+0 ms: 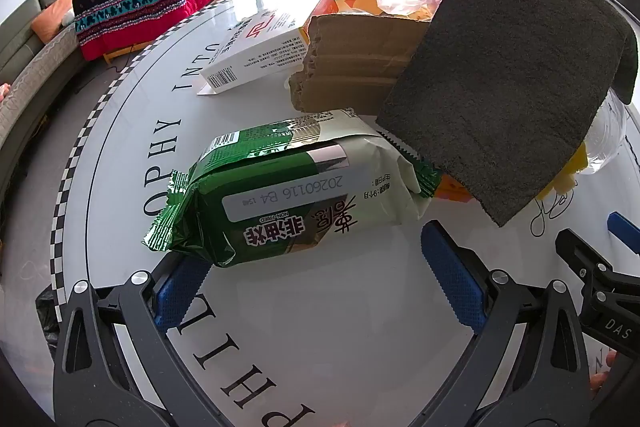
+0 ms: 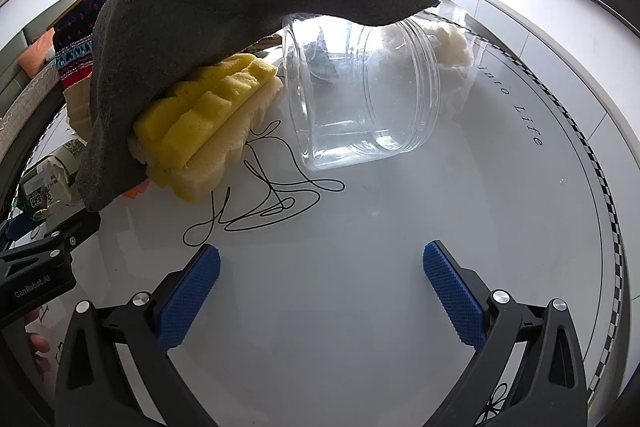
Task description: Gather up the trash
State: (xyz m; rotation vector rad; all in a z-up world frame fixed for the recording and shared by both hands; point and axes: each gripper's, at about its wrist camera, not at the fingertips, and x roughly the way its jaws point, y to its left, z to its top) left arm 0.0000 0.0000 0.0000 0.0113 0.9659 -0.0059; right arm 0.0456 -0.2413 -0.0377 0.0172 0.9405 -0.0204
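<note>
The green-and-cream foil snack packet (image 1: 296, 195) lies on the round white table (image 1: 320, 307), long axis running ten to four, just ahead at twelve o'clock of the left gripper (image 1: 316, 275). That gripper gapes empty and is nearer; the right gripper (image 2: 320, 279), also wide and empty, faces a clear plastic jar (image 2: 360, 95) lying on its side.

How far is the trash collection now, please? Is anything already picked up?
Nothing looks collected yet. Both grippers, left gripper and right gripper, are open and empty above the table. Still lying there: green snack packet, white box, cardboard piece, grey felt sheet, yellow sponge, clear jar.
</note>
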